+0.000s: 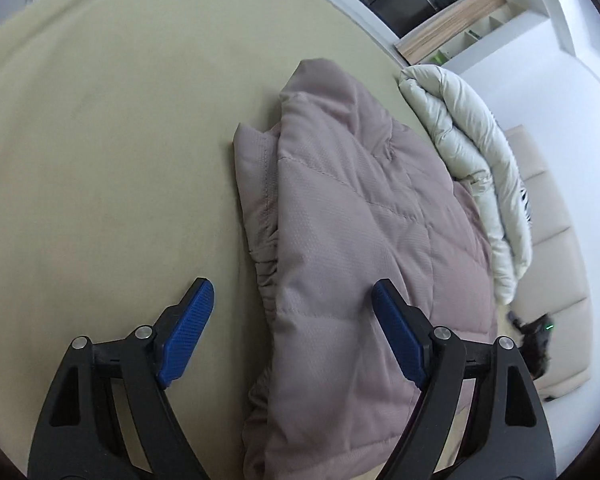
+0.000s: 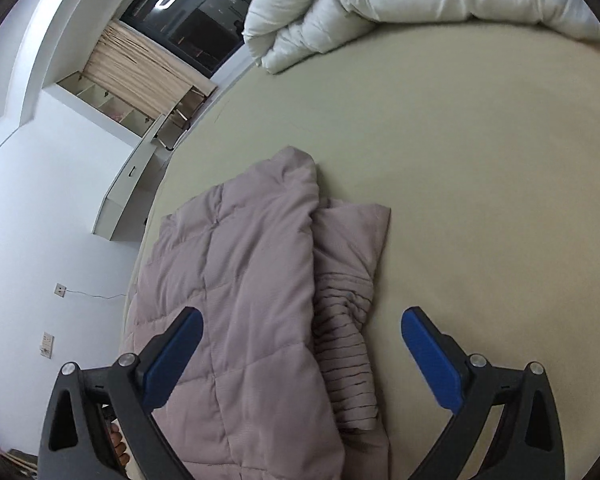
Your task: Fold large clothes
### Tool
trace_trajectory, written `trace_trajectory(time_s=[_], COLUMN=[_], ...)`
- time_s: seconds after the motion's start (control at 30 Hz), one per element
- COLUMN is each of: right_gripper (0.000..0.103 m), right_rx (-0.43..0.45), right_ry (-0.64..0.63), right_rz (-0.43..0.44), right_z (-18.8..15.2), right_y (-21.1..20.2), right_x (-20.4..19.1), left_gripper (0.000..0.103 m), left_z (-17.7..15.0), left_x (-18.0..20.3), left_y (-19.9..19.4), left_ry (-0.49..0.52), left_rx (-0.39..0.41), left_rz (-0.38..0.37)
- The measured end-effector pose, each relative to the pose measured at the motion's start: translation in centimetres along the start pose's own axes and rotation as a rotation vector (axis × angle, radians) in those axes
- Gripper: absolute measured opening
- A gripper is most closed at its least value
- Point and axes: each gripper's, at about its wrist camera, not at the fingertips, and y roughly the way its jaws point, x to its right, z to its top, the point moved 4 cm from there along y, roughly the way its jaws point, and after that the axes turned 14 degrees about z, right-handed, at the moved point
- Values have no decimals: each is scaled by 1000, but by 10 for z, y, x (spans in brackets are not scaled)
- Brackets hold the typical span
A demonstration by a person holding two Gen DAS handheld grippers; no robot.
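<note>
Left wrist view: mauve puffer jacket [image 1: 340,216] lies folded on the beige bed sheet [image 1: 100,140], white duvet [image 1: 460,140] just beside it.
Left gripper [image 1: 292,300]: jaws spread wide, gripping nothing, hovering over the jacket's edge.
Right gripper [image 2: 300,320]: wide open too, empty, above the jacket's ribbed cuff [image 2: 348,360].

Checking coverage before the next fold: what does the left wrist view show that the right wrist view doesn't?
Left wrist only: the left gripper, open, the cushioned bench and the other gripper's dark tip.
Right wrist only: the right gripper, open, wall sockets and fingers on its handle.
Both: the folded jacket on the bed, the white duvet, the curtain.
</note>
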Motion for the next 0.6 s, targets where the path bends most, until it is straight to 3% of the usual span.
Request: trace_trajectory(time_s=[0.1,0.23,0.37,0.43,0.6], right_gripper=[102,102,91,91,91], right_rx=[-67,-110,-176,-217,-264], right_ry=[43,5,6,4,2], right_rz=[22,47,130,164,257], right_z=[-7,-10,-7,-7,-10], right_y=[13,28,49,61,76], right_x=[18,19,11,7,-1], left_gripper=[81,81,80,71,70], left_z=[8,13,21,24,25], left_x=[-11,-11,-8,-4,-1], left_y=[12,21,31,39,53], left_ry=[-69,-49,-56,-57,-53], left_rx=[-30,-49,-76,-115,-164], left_rz=[-69,-98,-157,-211,-258])
